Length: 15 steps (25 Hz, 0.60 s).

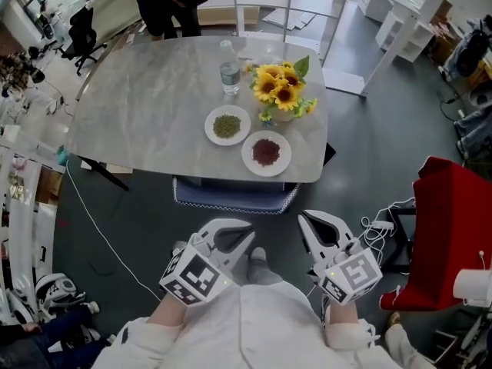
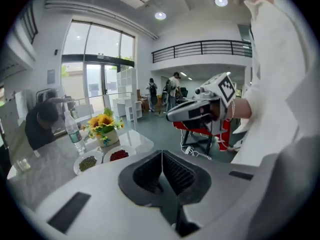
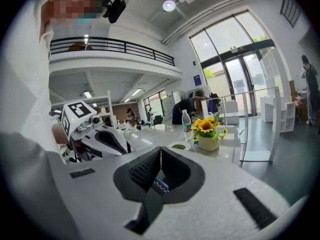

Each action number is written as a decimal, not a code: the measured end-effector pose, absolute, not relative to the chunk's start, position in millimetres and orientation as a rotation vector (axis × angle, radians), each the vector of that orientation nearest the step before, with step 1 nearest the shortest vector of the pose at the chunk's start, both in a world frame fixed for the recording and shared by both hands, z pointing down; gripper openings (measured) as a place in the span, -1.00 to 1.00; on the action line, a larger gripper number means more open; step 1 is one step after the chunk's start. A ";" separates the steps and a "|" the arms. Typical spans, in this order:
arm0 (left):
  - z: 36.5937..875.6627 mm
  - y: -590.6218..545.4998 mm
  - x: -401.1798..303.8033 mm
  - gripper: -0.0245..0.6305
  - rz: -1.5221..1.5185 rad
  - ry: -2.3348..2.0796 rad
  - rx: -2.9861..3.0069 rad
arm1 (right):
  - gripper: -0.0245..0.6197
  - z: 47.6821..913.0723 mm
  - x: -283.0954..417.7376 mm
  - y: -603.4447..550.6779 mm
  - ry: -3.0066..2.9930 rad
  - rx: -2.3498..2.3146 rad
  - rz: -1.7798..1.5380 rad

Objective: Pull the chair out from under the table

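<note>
The chair (image 1: 234,196) is tucked under the marble table (image 1: 146,106); only its blue seat edge with white trim shows beyond the table's near edge. In the head view my left gripper (image 1: 246,235) and right gripper (image 1: 305,218) hover side by side just short of that seat edge, touching nothing. Both are shut and empty. The left gripper view shows its jaws (image 2: 162,156) closed together, and the right gripper view shows its jaws (image 3: 160,154) the same. A bit of the blue seat (image 3: 161,185) shows below the right jaws.
On the table stand a water bottle (image 1: 230,69), a sunflower pot (image 1: 283,92), a plate of green beans (image 1: 227,125) and a plate of red beans (image 1: 266,153). A person in dark clothes (image 1: 173,2) bends at the far side. A red-draped stand (image 1: 450,237) and floor cables (image 1: 380,225) lie right.
</note>
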<state>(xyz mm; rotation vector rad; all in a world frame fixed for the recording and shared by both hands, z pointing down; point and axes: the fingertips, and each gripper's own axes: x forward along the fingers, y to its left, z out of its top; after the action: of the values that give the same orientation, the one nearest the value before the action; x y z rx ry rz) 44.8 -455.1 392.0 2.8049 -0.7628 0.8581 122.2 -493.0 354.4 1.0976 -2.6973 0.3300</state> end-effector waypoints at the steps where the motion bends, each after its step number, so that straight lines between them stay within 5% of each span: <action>1: 396.3 -454.5 45.5 -0.88 0.903 -0.742 2.812 | -0.92 357.4 121.3 -493.8 -2.676 1.079 0.284; 15: 430.8 -465.4 50.8 -0.87 0.945 -0.570 2.728 | -0.91 430.0 111.7 -498.2 -2.534 0.623 0.151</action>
<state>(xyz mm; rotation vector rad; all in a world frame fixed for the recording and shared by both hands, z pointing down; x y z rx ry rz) 50.8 -465.4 430.8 2.7278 -0.5697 0.9446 111.7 -498.2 430.0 0.6232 -2.5337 0.1510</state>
